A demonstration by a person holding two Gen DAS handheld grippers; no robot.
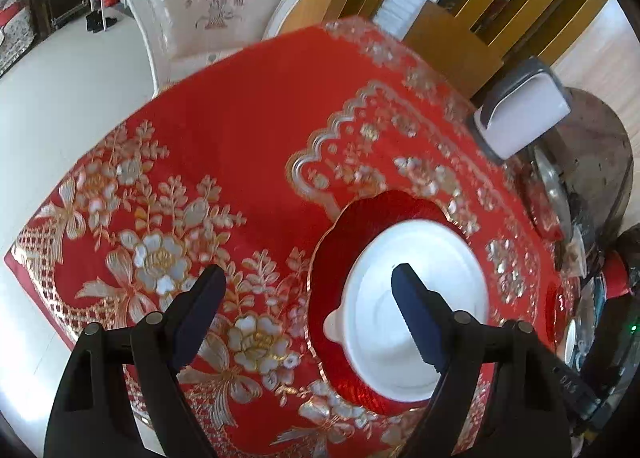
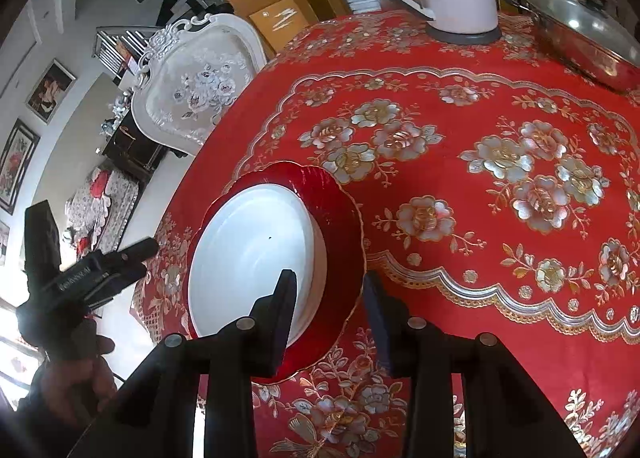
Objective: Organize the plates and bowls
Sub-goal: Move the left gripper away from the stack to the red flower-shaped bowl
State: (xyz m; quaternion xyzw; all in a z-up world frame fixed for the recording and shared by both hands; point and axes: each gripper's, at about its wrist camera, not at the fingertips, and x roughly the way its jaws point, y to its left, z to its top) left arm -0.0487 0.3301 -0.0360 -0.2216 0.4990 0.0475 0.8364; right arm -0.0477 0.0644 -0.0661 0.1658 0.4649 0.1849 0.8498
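Both claws, left (image 1: pixel 308 278) and right (image 2: pixel 330 278), hang released over a white bowl (image 2: pixel 252 254) in a red plate (image 2: pixel 340 217).

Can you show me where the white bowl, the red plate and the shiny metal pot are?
white bowl (image 2: pixel 252 254): right wrist view, on its inside.
red plate (image 2: pixel 340 225): right wrist view, on its ribbed rim.
metal pot (image 2: pixel 580 37): right wrist view, on its shiny inside.

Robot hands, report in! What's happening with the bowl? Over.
Left gripper open, empty. Right gripper open, straddling red plate rim. White bowl sits on plate. Nothing in the way.
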